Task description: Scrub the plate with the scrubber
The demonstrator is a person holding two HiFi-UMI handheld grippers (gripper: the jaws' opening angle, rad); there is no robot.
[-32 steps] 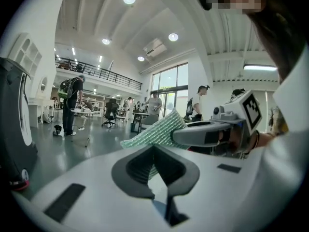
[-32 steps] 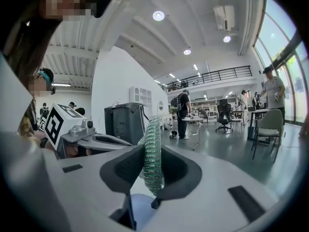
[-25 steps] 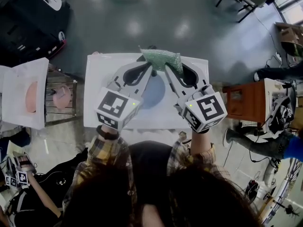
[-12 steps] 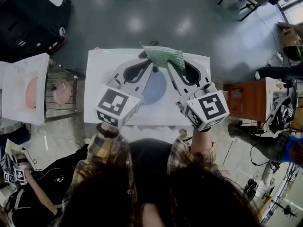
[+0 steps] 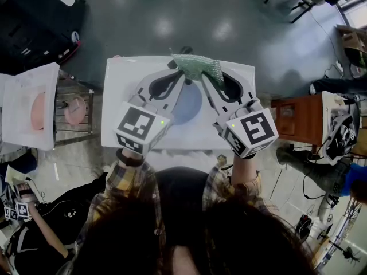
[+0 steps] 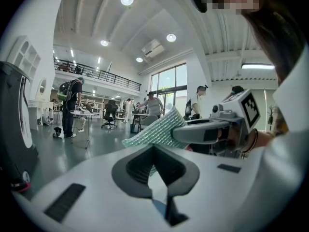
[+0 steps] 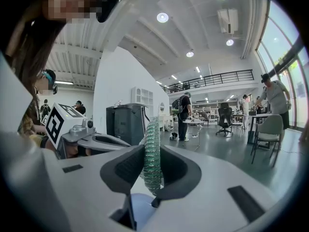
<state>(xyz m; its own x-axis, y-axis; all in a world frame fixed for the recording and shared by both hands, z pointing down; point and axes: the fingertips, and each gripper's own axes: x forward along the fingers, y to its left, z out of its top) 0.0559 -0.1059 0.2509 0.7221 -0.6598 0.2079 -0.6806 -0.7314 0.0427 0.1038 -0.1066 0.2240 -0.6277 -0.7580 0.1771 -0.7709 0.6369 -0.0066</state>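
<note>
A blue plate [image 5: 186,109] lies on the white table [image 5: 123,96], partly covered by both grippers. My right gripper [image 5: 202,77] is shut on a green mesh scrubber [image 5: 198,66], which hangs above the plate's far edge. In the right gripper view the scrubber [image 7: 152,149] stands edge-on between the pads, with the plate [image 7: 144,208] below. My left gripper [image 5: 182,81] is shut beside it, with nothing seen between its pads. In the left gripper view the left gripper [image 6: 154,151] points at the scrubber [image 6: 153,132], and a sliver of the plate [image 6: 159,208] shows beneath.
Left of the table stands a wooden rack [image 5: 77,132] with a pink dish [image 5: 74,112], and a white board [image 5: 28,116] beyond it. An orange-brown cabinet [image 5: 298,122] is to the right. People stand or sit on both sides of the table.
</note>
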